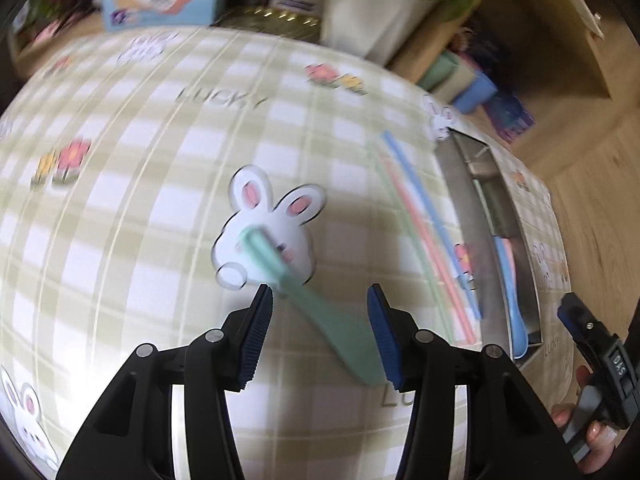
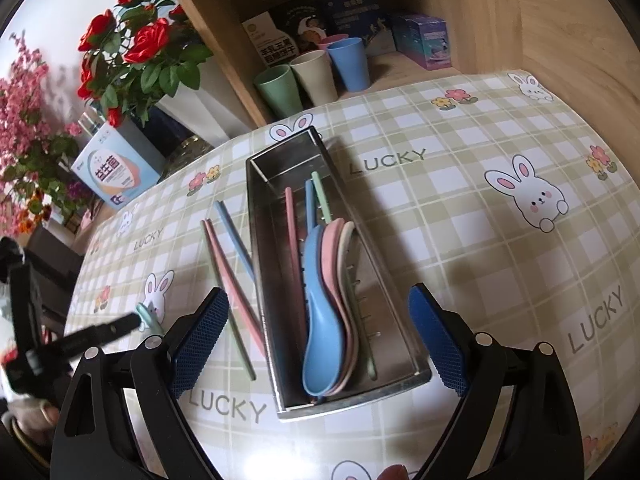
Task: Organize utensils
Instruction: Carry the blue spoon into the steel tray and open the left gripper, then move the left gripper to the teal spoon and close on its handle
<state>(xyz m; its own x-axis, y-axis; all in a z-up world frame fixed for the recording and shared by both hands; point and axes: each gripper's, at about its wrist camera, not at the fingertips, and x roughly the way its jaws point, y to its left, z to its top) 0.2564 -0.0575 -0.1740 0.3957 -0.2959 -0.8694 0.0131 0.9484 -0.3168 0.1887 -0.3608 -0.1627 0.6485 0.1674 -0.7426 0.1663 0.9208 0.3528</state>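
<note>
The left tool (image 1: 320, 328) hung released over the green spoon (image 1: 316, 304) on the desk (image 1: 140, 200). The right tool (image 2: 320, 336) was released too — above the metal tray (image 2: 400, 384) of spoons (image 2: 324, 320), with loose chopsticks (image 2: 232, 276) at the tray's nine o'clock.

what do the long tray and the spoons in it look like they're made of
The tray looks like brushed stainless steel: grey, reflective walls with punched slots. The spoons look like matte plastic, possibly wheat-straw composite: opaque pastel blue, pink and cream with no shine.
</note>
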